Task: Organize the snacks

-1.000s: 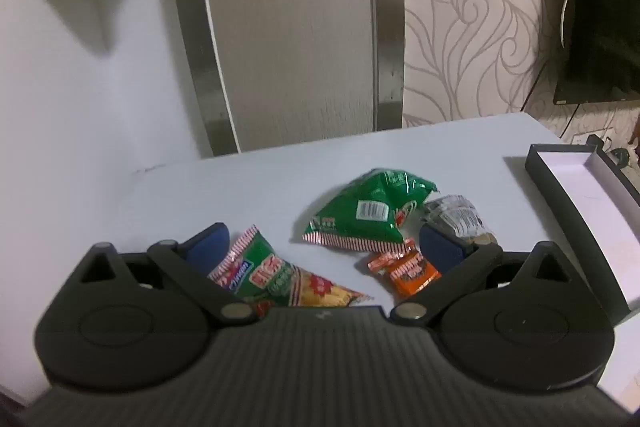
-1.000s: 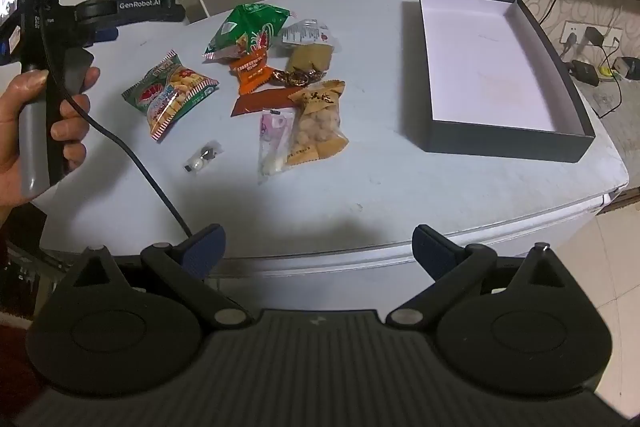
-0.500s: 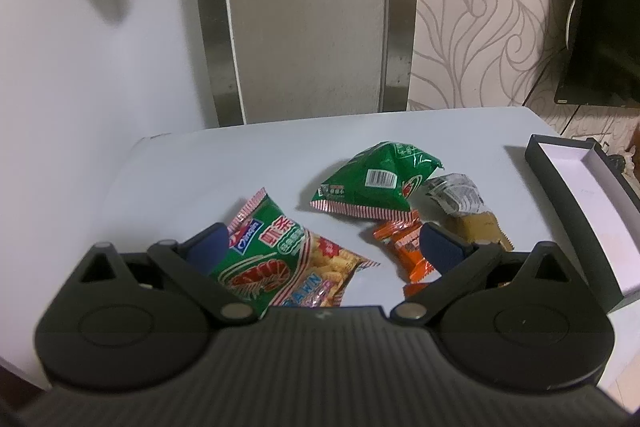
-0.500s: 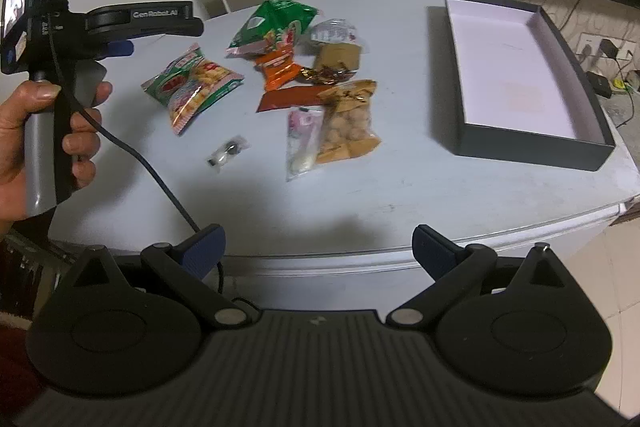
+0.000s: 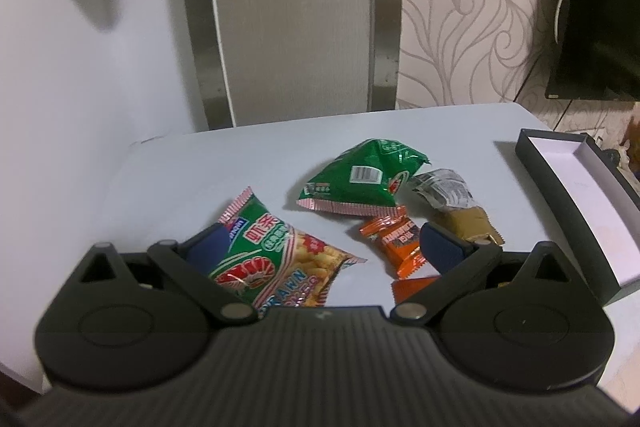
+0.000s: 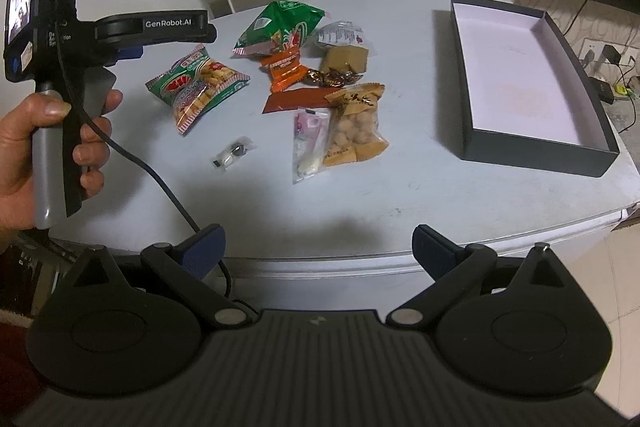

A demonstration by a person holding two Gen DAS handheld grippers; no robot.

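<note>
Tongs on both sides gape wide, the left tongs (image 5: 322, 247) hovering over the prawn cracker bag (image 5: 276, 259), the right tongs (image 6: 319, 247) off the bench (image 6: 400, 195).

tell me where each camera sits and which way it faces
Left wrist: on the left tongs, low over the table, facing the prawn bag; only its own fingers show.
Right wrist: on the right tongs, off the table's front edge, looking across it; left hand shows.
Shared: prawn bag, green bag, box.
</note>
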